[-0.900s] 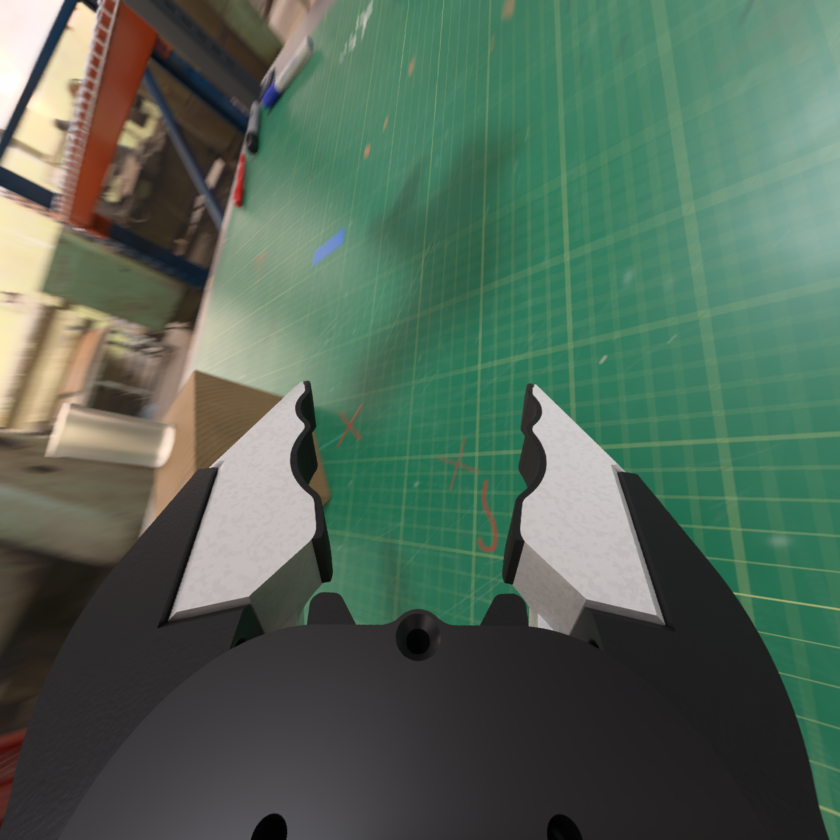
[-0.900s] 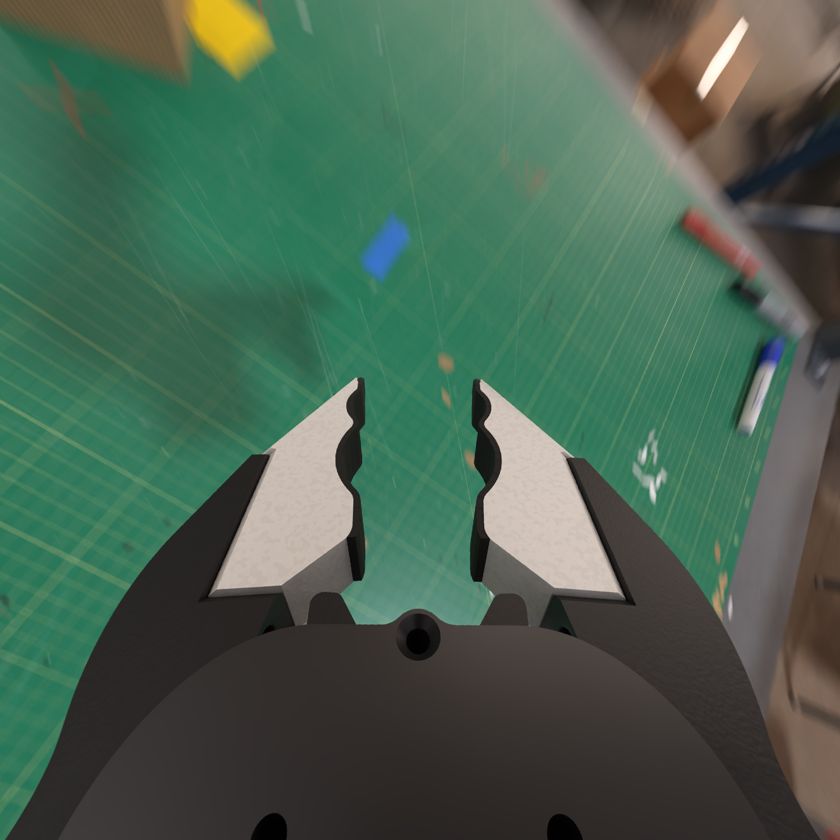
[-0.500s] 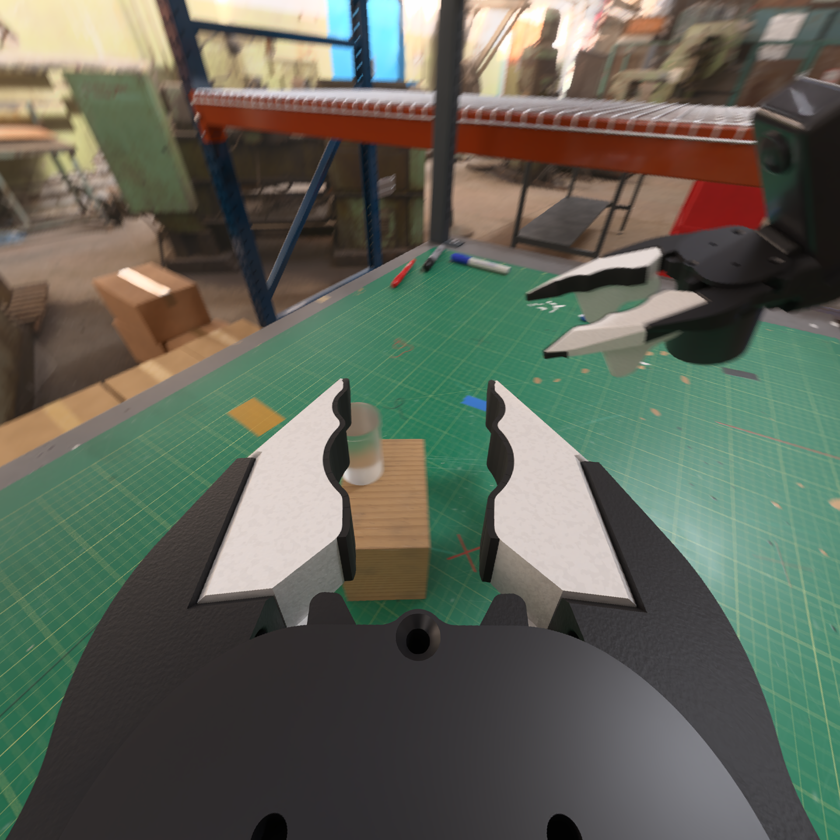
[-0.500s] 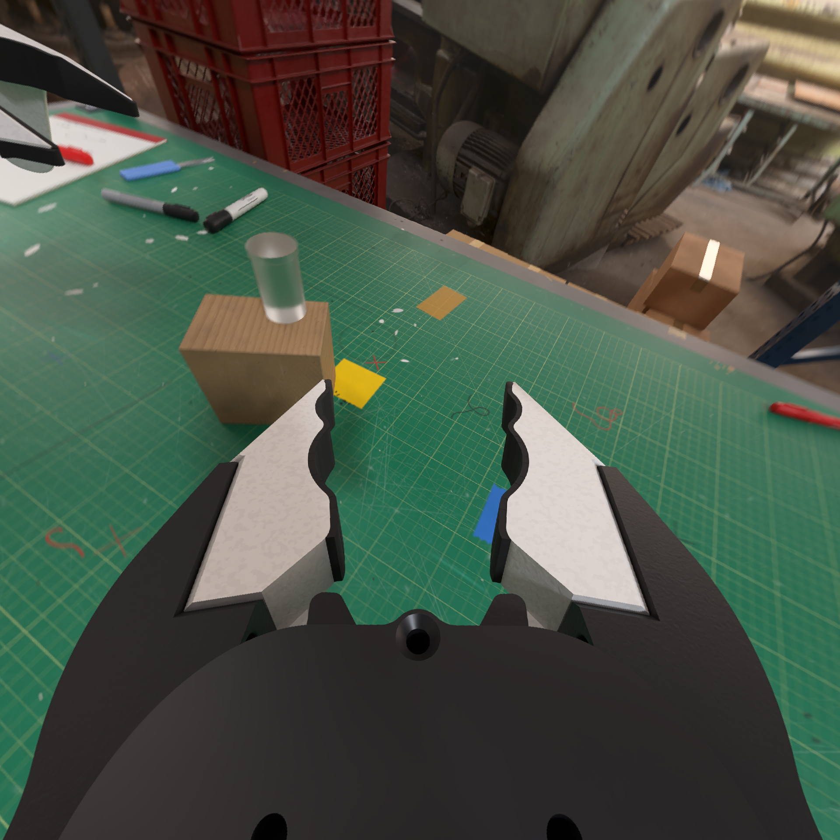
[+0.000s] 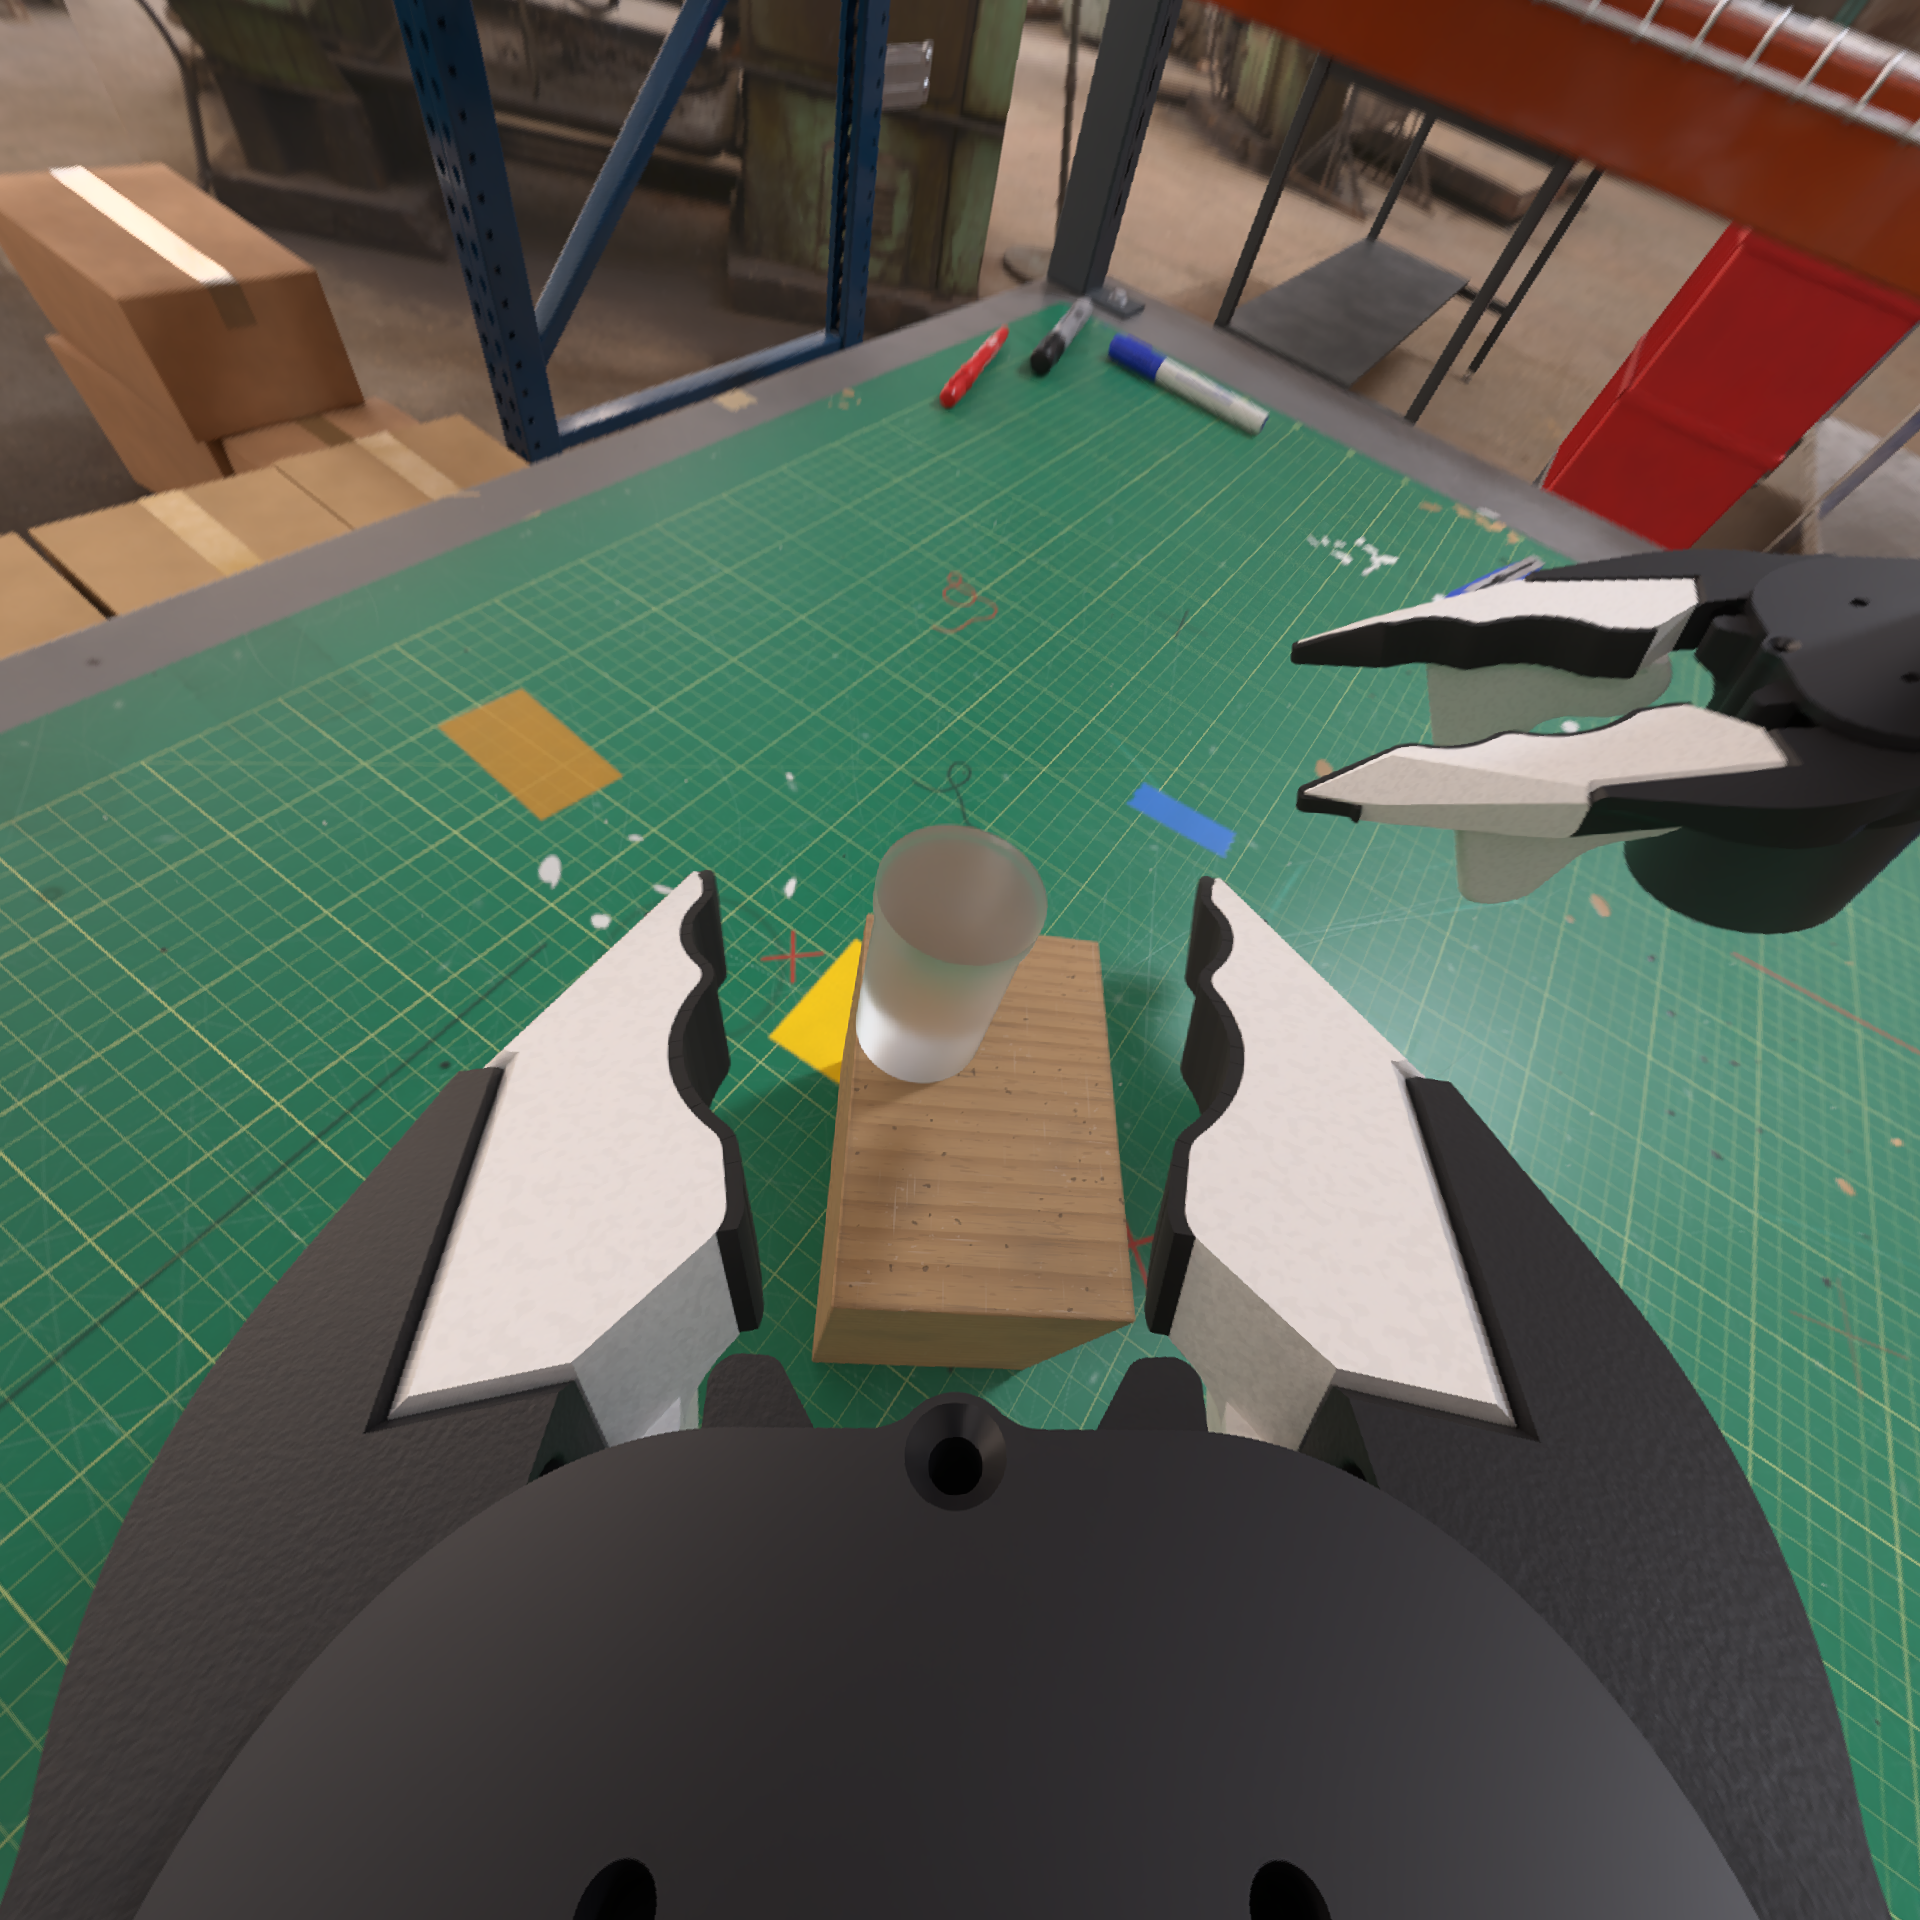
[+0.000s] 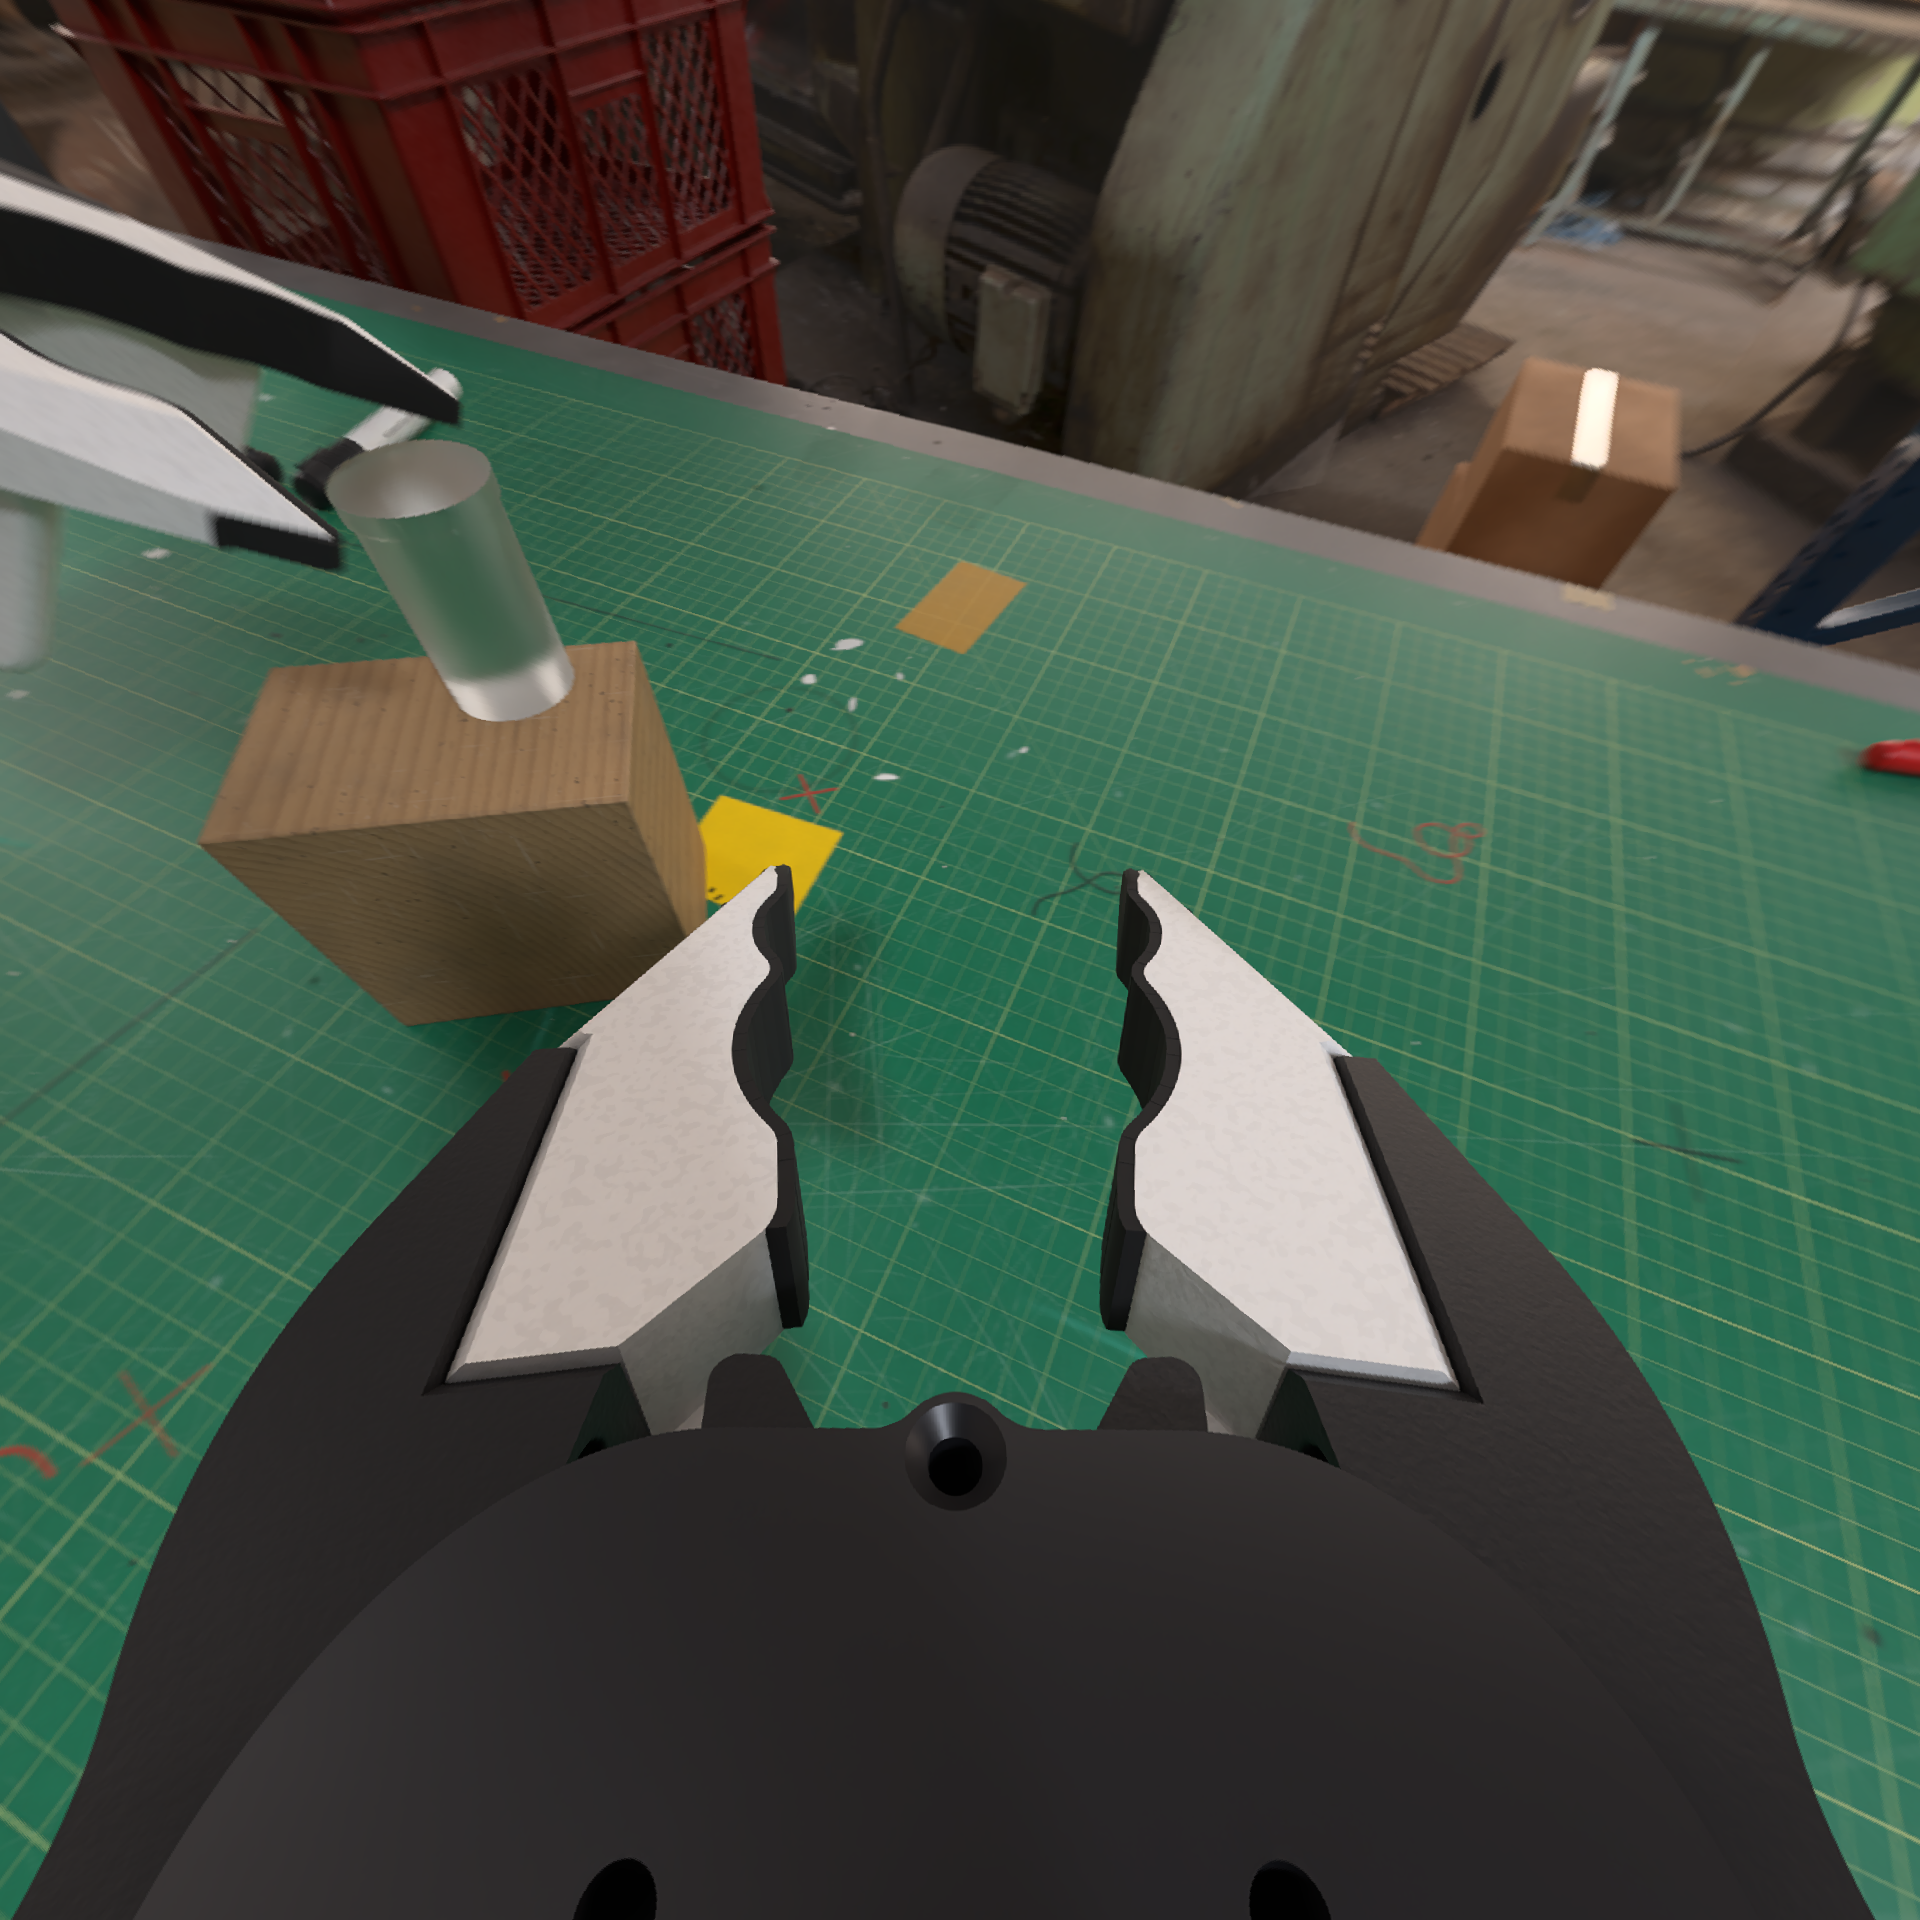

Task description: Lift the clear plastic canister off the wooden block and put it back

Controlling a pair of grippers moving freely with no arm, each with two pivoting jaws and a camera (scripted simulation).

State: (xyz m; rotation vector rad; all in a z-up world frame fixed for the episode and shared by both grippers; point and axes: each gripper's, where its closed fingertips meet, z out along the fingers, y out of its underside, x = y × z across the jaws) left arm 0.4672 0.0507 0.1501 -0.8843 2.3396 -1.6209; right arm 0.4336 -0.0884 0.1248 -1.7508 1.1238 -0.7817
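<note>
A clear plastic canister [image 5: 948, 951] stands upright on the far end of a wooden block [image 5: 971, 1164] on the green cutting mat [image 5: 312, 935]. My left gripper [image 5: 951, 904] is open, above and just short of the canister, with the block between its fingers. The canister [image 6: 452, 577] and block [image 6: 447, 821] also show in the right wrist view, at upper left. My right gripper [image 6: 954, 894] is open and empty, over the mat to the right of the block. It shows in the left wrist view [image 5: 1311, 727] at far right. The left gripper's fingers [image 6: 156, 457] show beside the canister.
Markers [image 5: 1049, 343] lie at the mat's far corner. Yellow [image 5: 821, 1013], orange [image 5: 530, 750] and blue [image 5: 1179, 818] patches lie flat on the mat. Red crates [image 6: 468, 156] and cardboard boxes [image 6: 1558, 468] stand beyond the table edge. A red pen [image 6: 1891, 756] lies at right.
Both grippers have swung from looking down at the mat to facing the block. My left gripper has come closer and centred on the canister; my right gripper has moved nearer the block.
</note>
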